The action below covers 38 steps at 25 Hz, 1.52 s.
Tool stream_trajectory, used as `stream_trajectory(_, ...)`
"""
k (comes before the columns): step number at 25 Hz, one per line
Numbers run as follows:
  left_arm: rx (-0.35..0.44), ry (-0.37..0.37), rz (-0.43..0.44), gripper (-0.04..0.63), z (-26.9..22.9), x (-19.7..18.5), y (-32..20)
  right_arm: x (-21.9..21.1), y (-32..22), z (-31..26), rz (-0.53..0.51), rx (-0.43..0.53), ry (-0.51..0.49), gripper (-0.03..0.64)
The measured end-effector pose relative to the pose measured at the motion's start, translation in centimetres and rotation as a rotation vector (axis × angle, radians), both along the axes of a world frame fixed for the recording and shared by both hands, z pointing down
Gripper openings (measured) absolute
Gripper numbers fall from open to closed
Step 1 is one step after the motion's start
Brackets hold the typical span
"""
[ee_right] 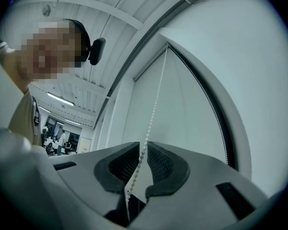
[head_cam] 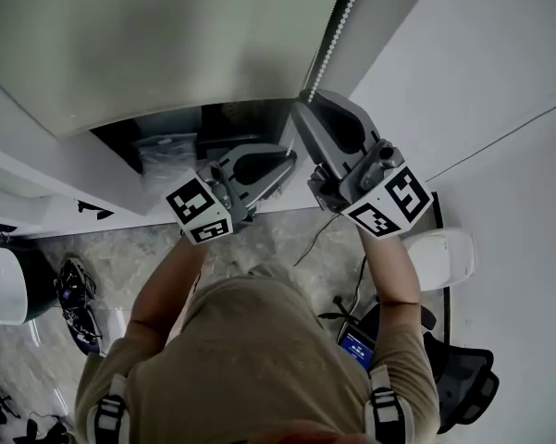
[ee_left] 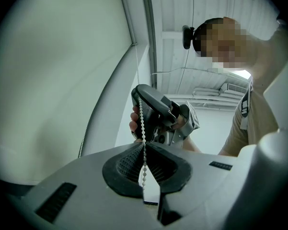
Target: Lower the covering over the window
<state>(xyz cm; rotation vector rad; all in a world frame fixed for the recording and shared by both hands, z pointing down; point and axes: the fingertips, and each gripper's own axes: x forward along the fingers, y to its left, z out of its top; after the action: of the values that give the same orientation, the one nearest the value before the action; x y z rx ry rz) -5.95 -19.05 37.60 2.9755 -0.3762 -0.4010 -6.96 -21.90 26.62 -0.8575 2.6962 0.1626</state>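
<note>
A pale roller blind (head_cam: 148,44) covers the window ahead; its lower edge hangs above a dark gap. A white bead chain (head_cam: 335,30) runs down along the blind's right side. In the head view my right gripper (head_cam: 307,102) is the higher one, with its tip at the chain. My left gripper (head_cam: 287,155) sits just below and to the left. The left gripper (ee_left: 144,146) is shut on the bead chain (ee_left: 142,121), with the right gripper (ee_left: 158,110) just above on the same strand. The right gripper (ee_right: 144,151) is shut on the bead chain (ee_right: 155,102), which rises taut beside the blind (ee_right: 187,109).
A white wall (head_cam: 500,72) stands close on the right. Below are a white sill (head_cam: 37,202), a marbled floor with a cable (head_cam: 319,234), a white rounded object (head_cam: 444,257), dark gear at the left (head_cam: 74,299) and a black chair base (head_cam: 463,377).
</note>
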Motion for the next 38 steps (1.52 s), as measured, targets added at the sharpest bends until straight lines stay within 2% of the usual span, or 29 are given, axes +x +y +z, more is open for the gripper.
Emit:
stream_trajectory(7, -0.028, -0.004, -0.034, 0.025, 1.4, 1.3, -0.7, 0.6, -2.0, -1.8, -0.050, -0.017, 0.008, 0.038)
stream_trajectory(11, 0.013, -0.072, -0.080, 0.025, 1.8, 5.1, -2.2, 4.6, -3.7, -2.1, -0.077, -0.078, 0.009, 0.038)
stream_trajectory(15, 0.021, -0.085, -0.138, 0.025, 2.1, 6.3, -3.6, 5.6, -4.5, -2.3, -0.090, -0.058, 0.043, 0.034)
stream_trajectory(18, 0.015, -0.078, -0.145, 0.025, 2.2, 7.9, -3.0, 6.6, -3.9, -2.6, -0.089, -0.025, 0.067, 0.032)
stream_trajectory(21, 0.012, -0.070, -0.144, 0.025, 2.2, 7.3, -3.8, 5.7, -4.3, -2.8, -0.093, 0.007, 0.095, 0.034)
stream_trajectory(24, -0.006, -0.053, -0.146, 0.025, 2.8, 6.4, -5.3, 4.8, -6.0, -2.0, -0.099, -0.012, 0.097, 0.034)
stream_trajectory(32, 0.017, -0.062, -0.163, 0.025, 1.9, 9.7, -4.4, 8.2, -5.5, -3.1, -0.131, 0.003, 0.037, 0.021)
stream_trajectory(35, 0.021, -0.053, -0.148, 0.025, 1.5, 8.8, -4.0, 7.6, -5.3, -3.0, -0.138, -0.015, 0.041, 0.015)
stream_trajectory(38, 0.046, -0.013, -0.157, 0.025, 0.6, 7.3, -3.3, 7.6, -5.7, -3.1, -0.091, -0.008, 0.073, 0.012)
